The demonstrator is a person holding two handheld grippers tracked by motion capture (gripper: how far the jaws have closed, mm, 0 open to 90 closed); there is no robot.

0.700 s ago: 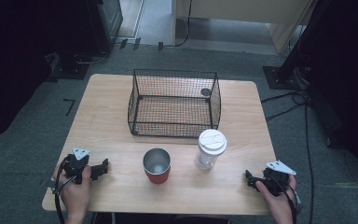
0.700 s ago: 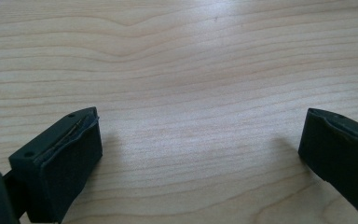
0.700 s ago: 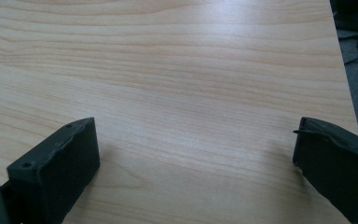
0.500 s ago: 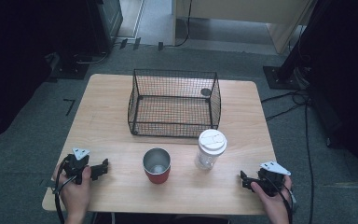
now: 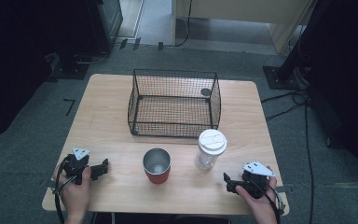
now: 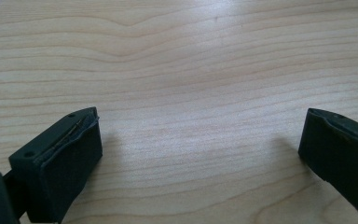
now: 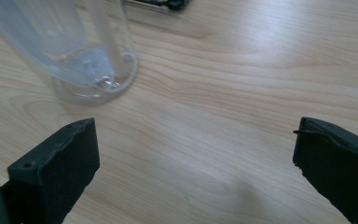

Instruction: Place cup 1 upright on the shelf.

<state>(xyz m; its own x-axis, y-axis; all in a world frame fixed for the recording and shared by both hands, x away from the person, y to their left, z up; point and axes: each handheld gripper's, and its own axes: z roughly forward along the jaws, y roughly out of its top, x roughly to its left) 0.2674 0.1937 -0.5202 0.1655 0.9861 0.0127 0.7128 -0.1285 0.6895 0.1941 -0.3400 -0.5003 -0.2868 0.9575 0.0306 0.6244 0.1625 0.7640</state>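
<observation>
The right gripper (image 5: 228,181) rests low at the near right edge of the table (image 5: 107,98), its jaws spread wide with nothing between them, and it points toward the clear cup (image 5: 210,150) standing upright just ahead and to its left. In the right gripper view that cup (image 7: 81,51) shows its see-through wall and round base on the wood, near the left jaw but apart from it. The cup has a white lid (image 5: 212,140) and stands right of the red cup (image 5: 156,166), which is open-topped with a metal inside, and just in front of the wire basket (image 5: 174,101). The left gripper (image 5: 103,167) lies at the near left, also wide open over bare wood, well apart from both cups. Judging by the thin clear wall, the clear cup is likely light and looks empty, so it could tip or skid if nudged on one side, and its smooth plastic may slip and flex under a hard squeeze. A sound hold would probably be across the body at mid-height or a little below the lid, where the wall is stiffer, with both pads square to it and only gentle pressure.
</observation>
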